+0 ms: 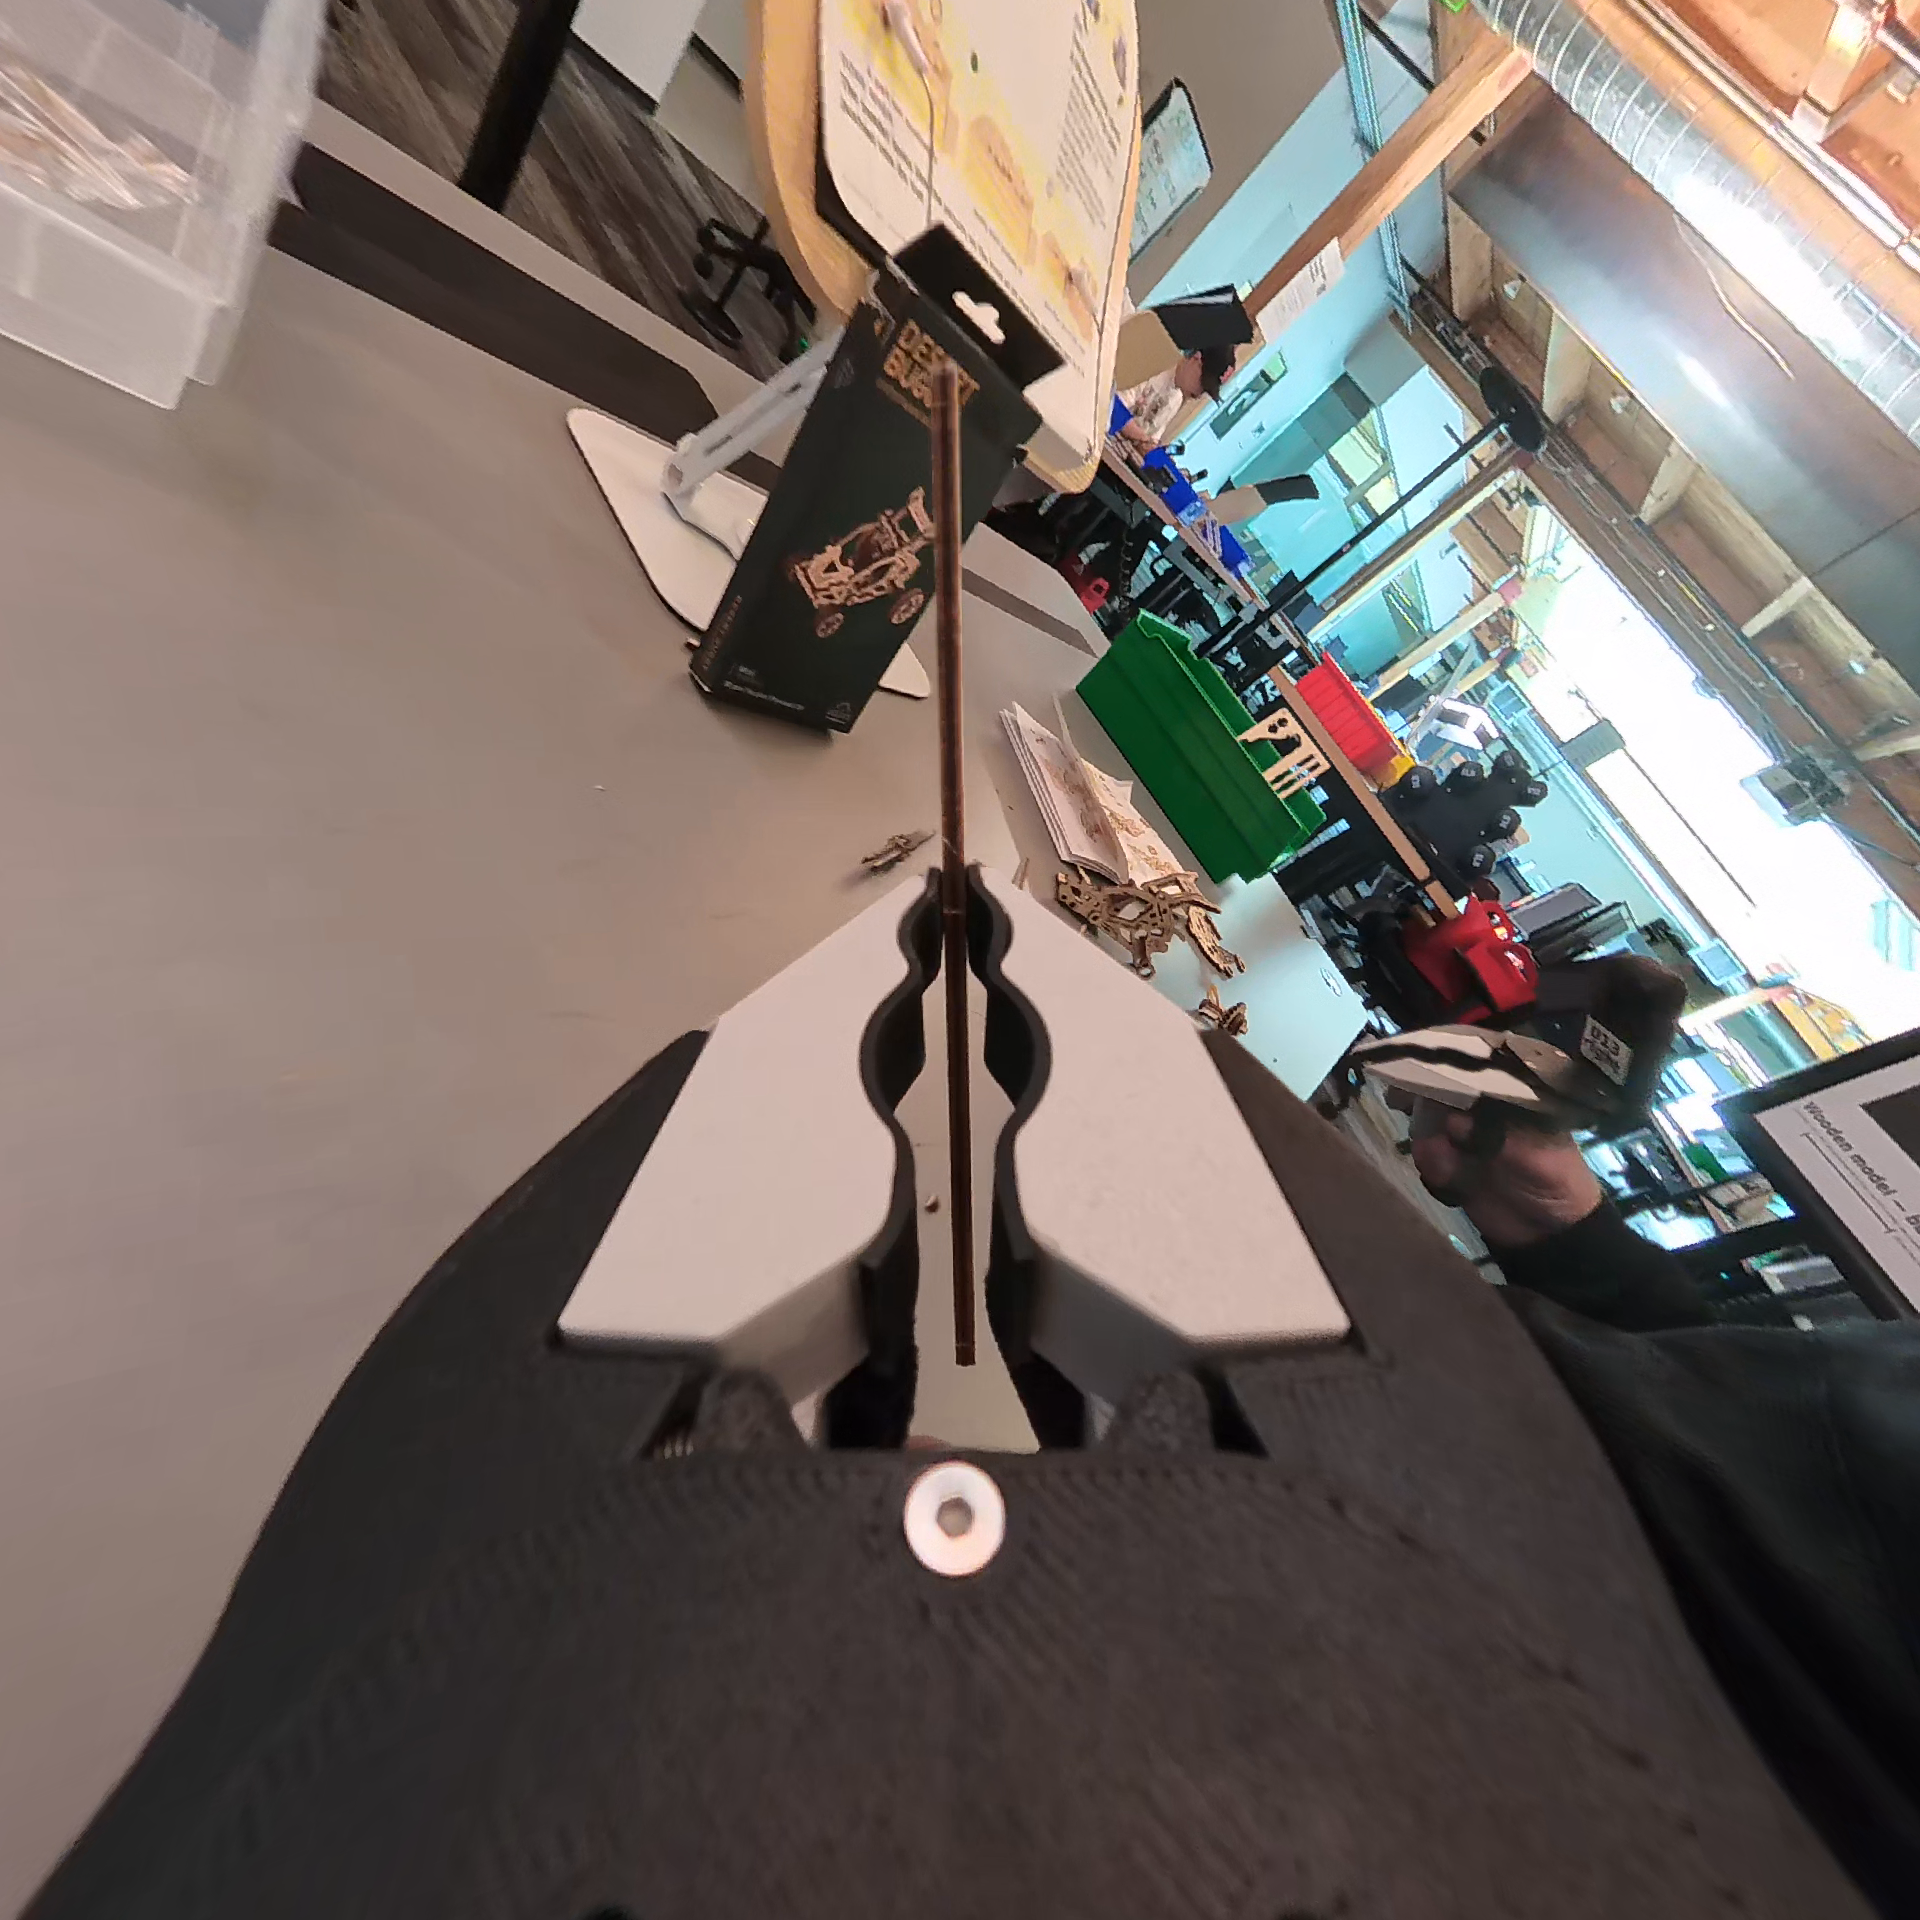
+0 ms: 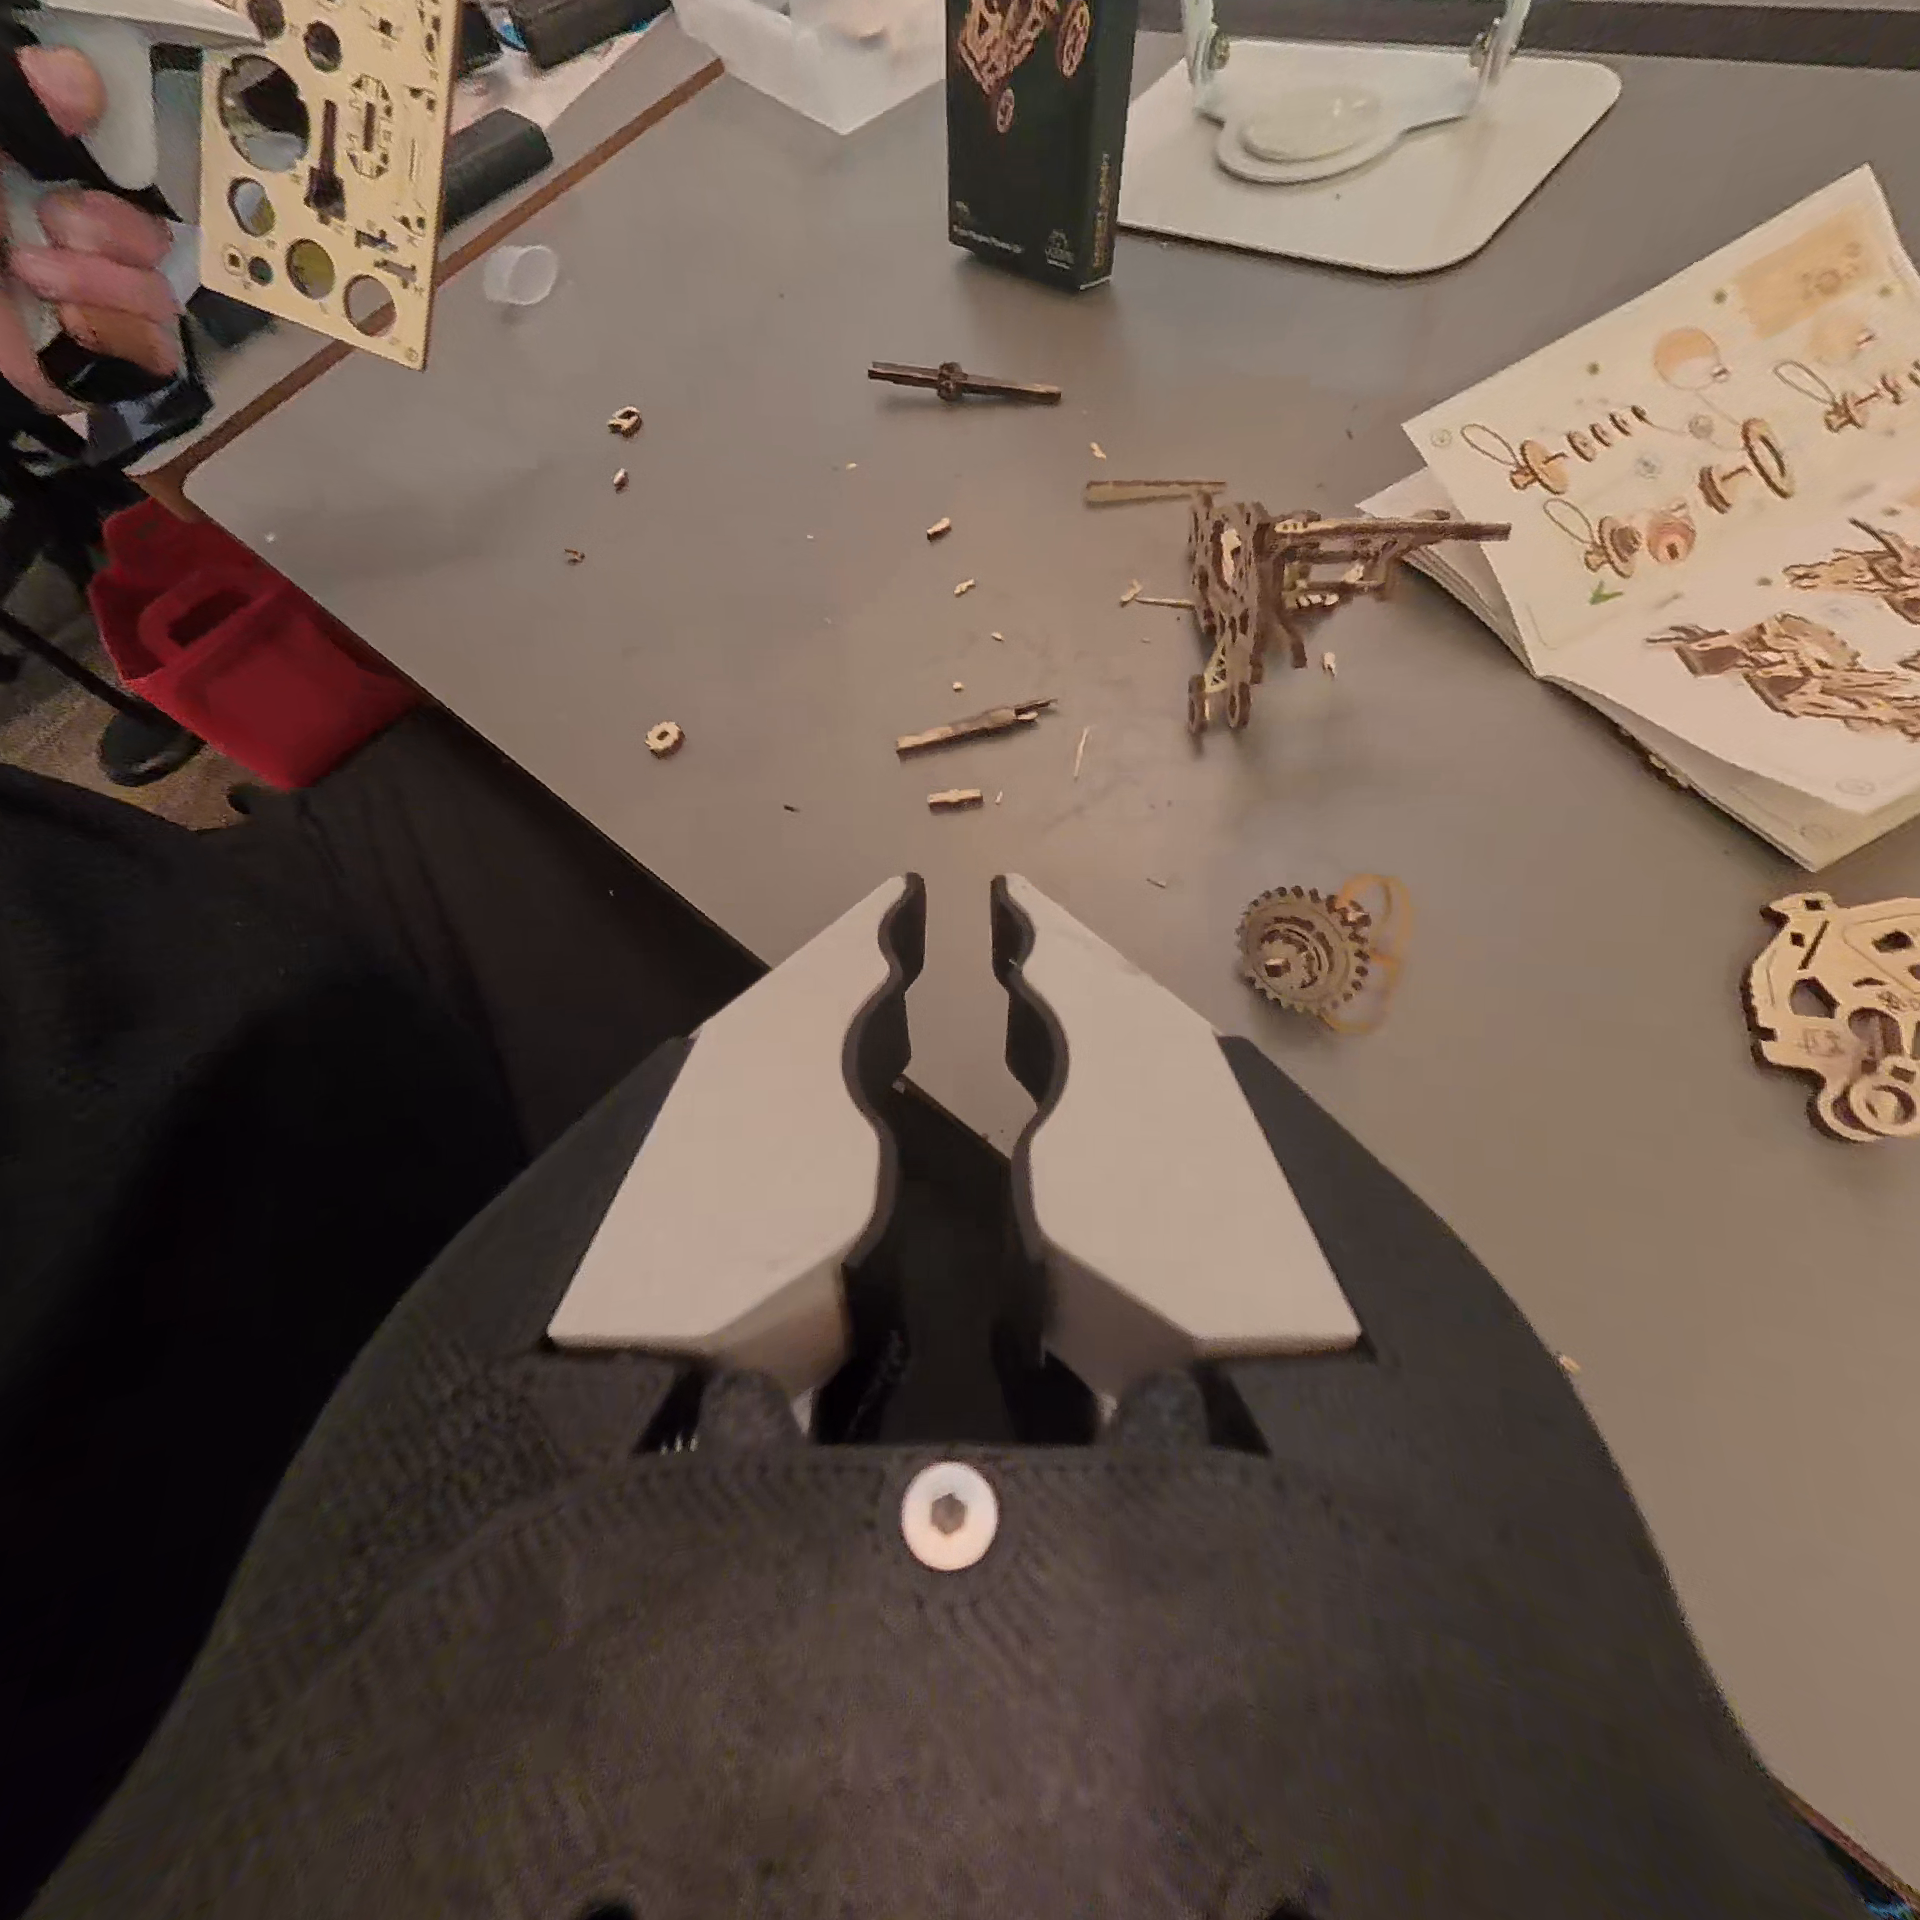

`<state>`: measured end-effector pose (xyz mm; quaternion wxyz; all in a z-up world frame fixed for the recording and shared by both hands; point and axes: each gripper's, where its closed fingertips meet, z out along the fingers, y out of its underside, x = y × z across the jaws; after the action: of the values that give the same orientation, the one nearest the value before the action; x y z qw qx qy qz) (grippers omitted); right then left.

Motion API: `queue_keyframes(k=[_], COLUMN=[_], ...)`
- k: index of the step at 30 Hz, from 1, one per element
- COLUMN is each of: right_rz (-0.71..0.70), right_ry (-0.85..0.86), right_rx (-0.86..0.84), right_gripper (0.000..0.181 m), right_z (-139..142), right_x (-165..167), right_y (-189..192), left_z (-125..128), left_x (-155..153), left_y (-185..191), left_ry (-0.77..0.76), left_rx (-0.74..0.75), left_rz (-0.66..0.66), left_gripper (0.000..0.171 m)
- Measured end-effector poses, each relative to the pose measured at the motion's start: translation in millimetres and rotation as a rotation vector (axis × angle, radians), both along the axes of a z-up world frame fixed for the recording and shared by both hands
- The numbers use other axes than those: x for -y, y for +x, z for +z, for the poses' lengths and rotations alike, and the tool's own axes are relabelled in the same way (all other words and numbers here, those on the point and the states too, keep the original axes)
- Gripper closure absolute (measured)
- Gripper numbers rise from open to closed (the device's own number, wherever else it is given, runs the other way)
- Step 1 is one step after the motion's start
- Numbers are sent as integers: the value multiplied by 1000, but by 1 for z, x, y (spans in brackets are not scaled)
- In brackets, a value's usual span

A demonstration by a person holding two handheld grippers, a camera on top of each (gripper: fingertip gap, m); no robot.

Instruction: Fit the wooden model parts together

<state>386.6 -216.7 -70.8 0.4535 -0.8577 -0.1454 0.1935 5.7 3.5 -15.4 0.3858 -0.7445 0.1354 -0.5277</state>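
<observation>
My left gripper [image 1: 954,883] is shut on a thin wooden parts sheet [image 1: 950,644], seen edge-on in the left wrist view. The same sheet, full of punched-out holes, shows face-on in the right wrist view [image 2: 332,177], held up at the far left above the table edge. My right gripper [image 2: 957,896] is open and empty, low over the grey table [image 2: 727,520]. A partly built wooden model [image 2: 1247,592] stands ahead to its right. A wooden gear with a rubber band [image 2: 1304,961] lies close on its right. A flat wooden car-shaped assembly [image 2: 1839,1029] lies at the right edge.
An open instruction booklet [image 2: 1714,540] lies at the right. A dark kit box [image 2: 1039,145] stands at the back beside a white stand base [image 2: 1371,156]. A wooden axle [image 2: 961,384] and several small wood scraps lie scattered mid-table. A red bin [image 2: 229,655] sits off the table, left.
</observation>
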Motion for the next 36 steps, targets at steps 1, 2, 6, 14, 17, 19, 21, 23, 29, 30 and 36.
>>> queue_keyframes(k=[1, 2, 6, 14, 17, 19, 21, 23, 29, 30, 36], right_rz=[-1, -1, 8, -10, 12, 16, 17, 15, 31, 33, 50], right_ry=[0, 1, -22, -28, -38, -42, -40, -44, -43, -38, 68], right_rx=[5, 11, 52, 99, 124, 135, 119, 110, 92, 86, -46], right_gripper=[171, 170, 165, 157, 156, 155, 156, 155, 153, 152, 142], right_z=[0, 0, -9, -19, -25, -27, -27, -27, -29, -28, 6], right_x=[0, -1, -2, -13, -15, -16, -16, -16, -16, -16, -24], right_y=[1, 1, -1, -3, -9, -10, -9, -8, -11, -12, -28], left_z=[0, -1, -4, -14, -17, -18, -18, -19, -10, -6, 0], left_x=[2, 3, 11, 17, 20, 21, 26, 29, 51, 59, 118], left_y=[5, 10, 35, 83, 99, 110, 117, 127, 164, 172, 220], left_ry=[0, -1, -13, -42, -53, -65, -75, -77, -14, 7, 190], left_rx=[3, 5, 14, 43, 50, 59, 65, 63, 52, 37, -207], left_rz=[-8, -17, -60, -143, -175, -196, -224, -250, -391, -433, -769], left_gripper=[171, 171, 171, 171, 171, 171, 171, 171, 171, 171, 171])
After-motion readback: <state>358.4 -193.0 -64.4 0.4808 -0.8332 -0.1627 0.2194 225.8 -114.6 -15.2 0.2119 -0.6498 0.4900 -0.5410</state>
